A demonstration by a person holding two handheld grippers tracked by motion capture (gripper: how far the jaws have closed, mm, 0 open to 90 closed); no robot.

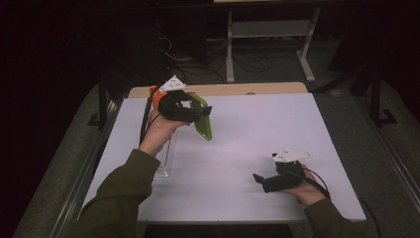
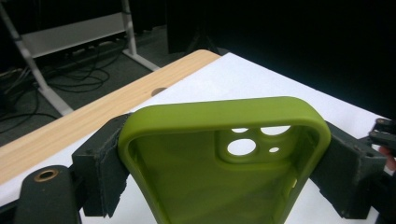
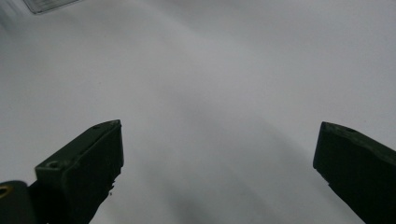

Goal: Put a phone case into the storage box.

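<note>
Clear tray [image 1: 166, 157]: left of centre in the high view, a see-through flat piece lying on the white table [image 1: 247, 144], just under the left forearm.
Left gripper [image 1: 195, 113]: upper left of centre in the high view, held up off the table in the person's left hand [image 1: 161, 128], pointing toward the right of the frame.
Left jaws: clamped on the two long edges of the green phone case [image 2: 219, 158]; in the left gripper view a black pad presses each side of it.
Green phone case: in the air at the left gripper's tip, hollow side toward that camera, camera cut-outs in the upper middle of the left gripper view.
Right gripper [image 1: 260, 179]: lower right of the high view, low at the table, in the right hand [image 1: 307, 191].
Right jaws: wide apart, with bare white table between them in the right gripper view.
</note>
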